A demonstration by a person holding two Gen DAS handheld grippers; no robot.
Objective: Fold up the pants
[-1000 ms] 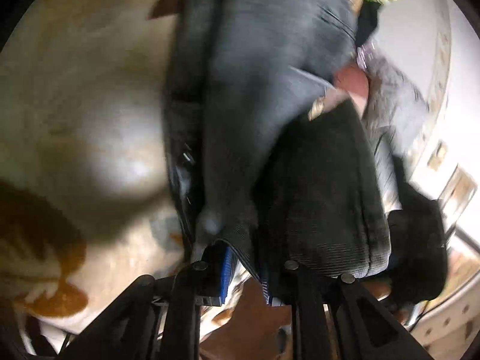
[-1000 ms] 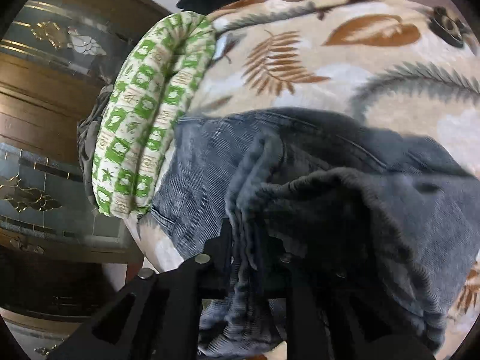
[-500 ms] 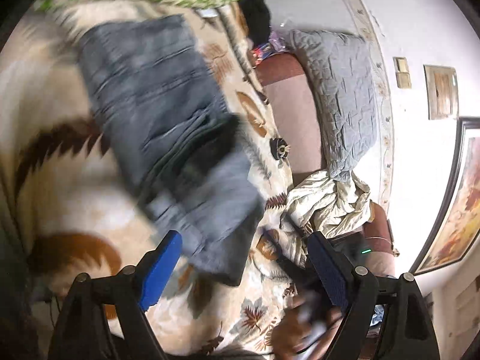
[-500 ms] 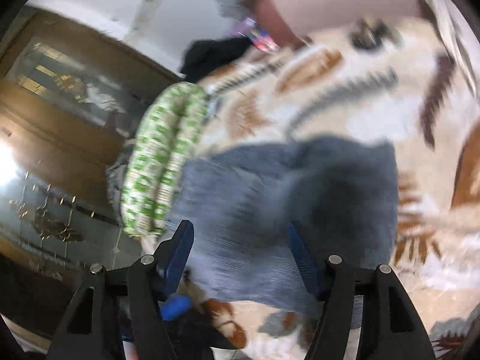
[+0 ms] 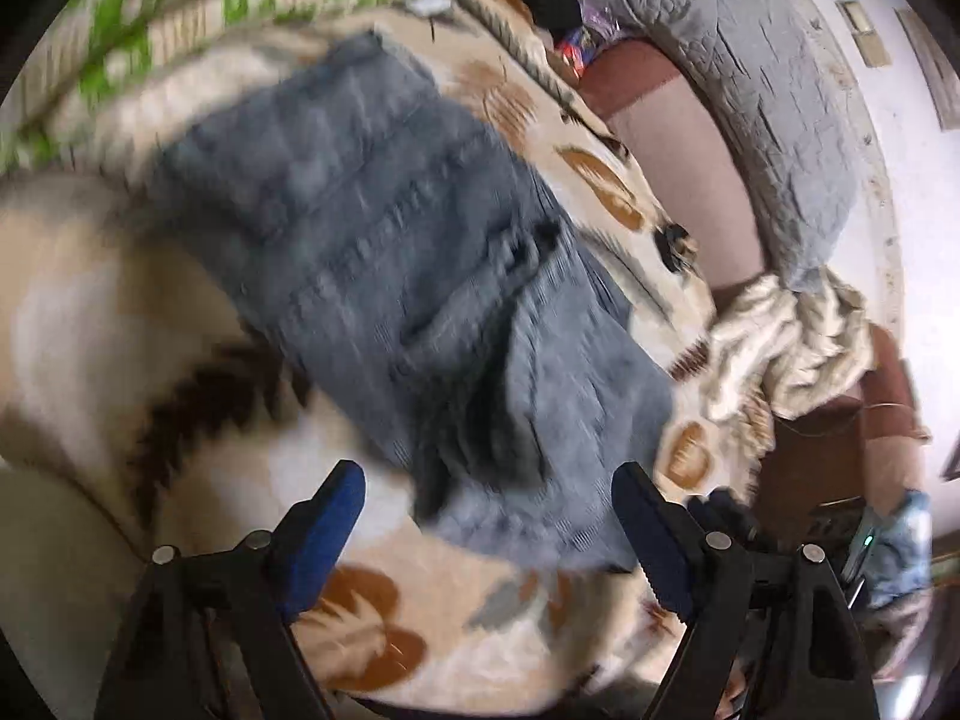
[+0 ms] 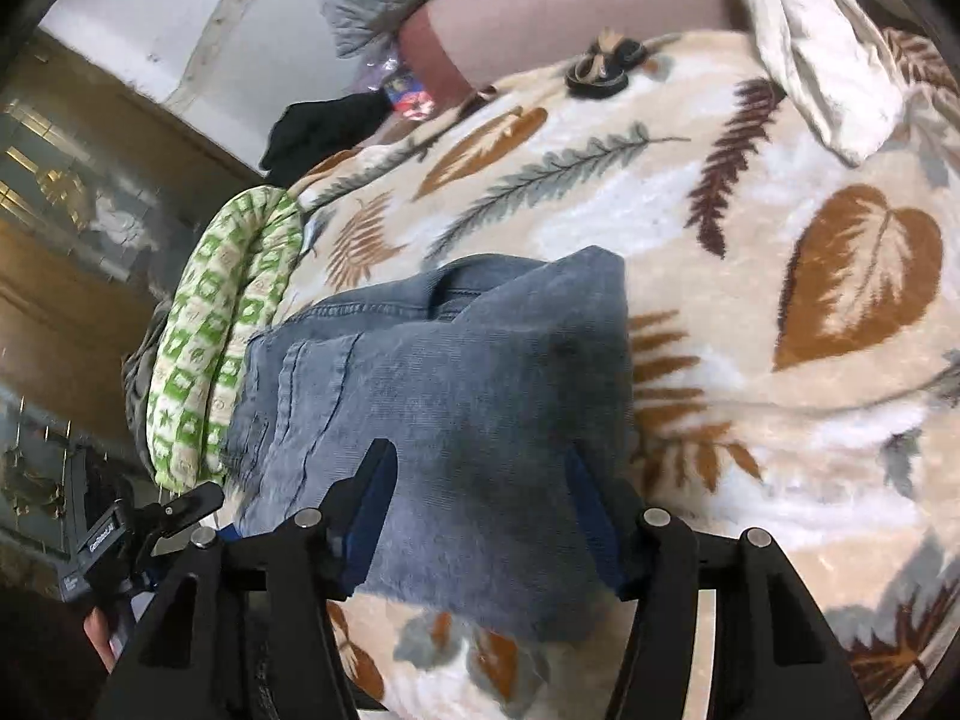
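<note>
The pants (image 6: 456,414), grey-blue corduroy, lie folded into a compact bundle on the leaf-patterned blanket (image 6: 780,228) covering the bed; one end sits just beside a rolled green-and-white checked quilt (image 6: 222,330). The left gripper (image 5: 483,516) hangs above the bundle's near edge with its jaws spread wide, nothing between them; the right gripper (image 6: 480,516) likewise has its jaws spread, straddling the near part of the bundle (whether the pads touch the cloth cannot be told). A grey quilted pillow (image 5: 768,90) and a crumpled cream sheet (image 5: 786,348) lie further off.
</note>
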